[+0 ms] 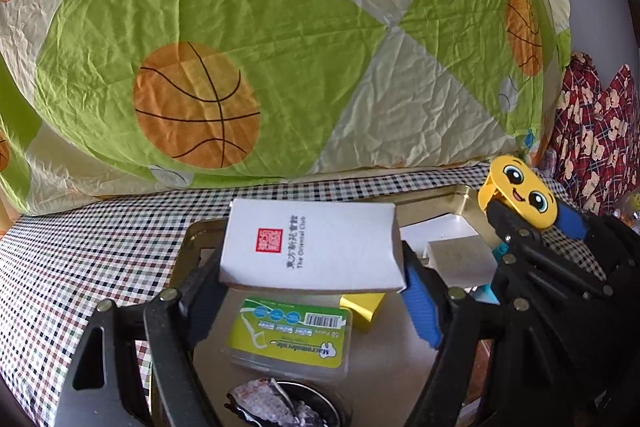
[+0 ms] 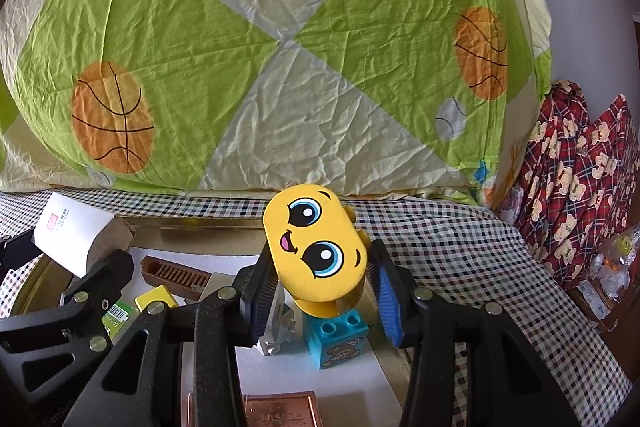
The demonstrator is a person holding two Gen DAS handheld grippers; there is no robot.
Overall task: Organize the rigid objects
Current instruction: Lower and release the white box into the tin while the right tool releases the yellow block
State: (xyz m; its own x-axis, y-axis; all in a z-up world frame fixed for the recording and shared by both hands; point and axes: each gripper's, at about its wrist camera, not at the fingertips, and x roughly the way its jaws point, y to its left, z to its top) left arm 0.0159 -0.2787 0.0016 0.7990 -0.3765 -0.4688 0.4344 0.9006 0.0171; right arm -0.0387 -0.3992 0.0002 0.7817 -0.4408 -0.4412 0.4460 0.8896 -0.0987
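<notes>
Two views are given. From the left wrist, a white box (image 1: 312, 245) is clamped between the left fingers (image 1: 420, 303) above a tray (image 1: 400, 367). From the right wrist, a yellow face block (image 2: 316, 247) is gripped by the right fingers (image 2: 388, 291) over a blue brick (image 2: 336, 337).

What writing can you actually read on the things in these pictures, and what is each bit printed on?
"The Oriental Club", with Chinese characters beside it and a red seal too small to read: on the white box held in the left gripper.
"50 Pieces", seen upside down, plus a barcode and a brand name too blurred to read: on the green floss pick case.
Embossed lettering, unreadable: on the copper plate.
No text, only a cartoon face: yellow toy in the right gripper.
</notes>
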